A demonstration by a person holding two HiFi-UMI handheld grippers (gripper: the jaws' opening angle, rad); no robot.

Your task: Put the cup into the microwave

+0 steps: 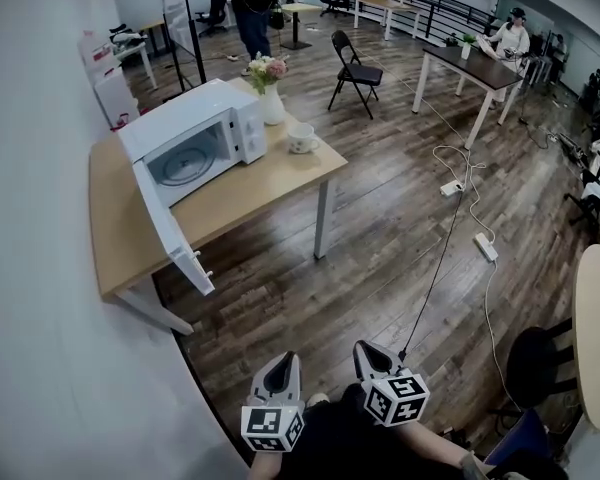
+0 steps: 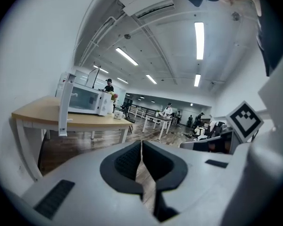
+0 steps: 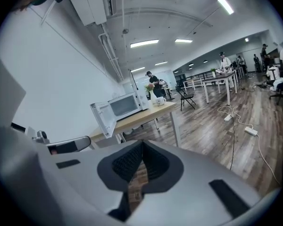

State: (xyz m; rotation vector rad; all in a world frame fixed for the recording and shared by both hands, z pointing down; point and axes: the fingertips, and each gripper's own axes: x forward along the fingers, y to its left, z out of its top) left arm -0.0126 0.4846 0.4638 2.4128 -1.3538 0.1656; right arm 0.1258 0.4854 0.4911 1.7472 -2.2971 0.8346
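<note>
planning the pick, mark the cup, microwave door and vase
cup [image 1: 302,140]: head view, side of its body
microwave door [image 1: 170,226]: head view, middle of the open panel
vase [image 1: 272,106]: head view, white belly

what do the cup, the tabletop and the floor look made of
Cup: likely glazed ceramic, white and smooth.
Tabletop: light wood or wood-look laminate, matte, even tan.
Floor: dark wood planks or wood-look vinyl, plank seams and slight sheen.

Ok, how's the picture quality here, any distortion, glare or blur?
Head view: sharp, evenly lit, wide-angle bend at the edges. Left gripper view: heavy fisheye, dark corners, bright ceiling light strips. Right gripper view: same fisheye, microwave small yet clear.
</note>
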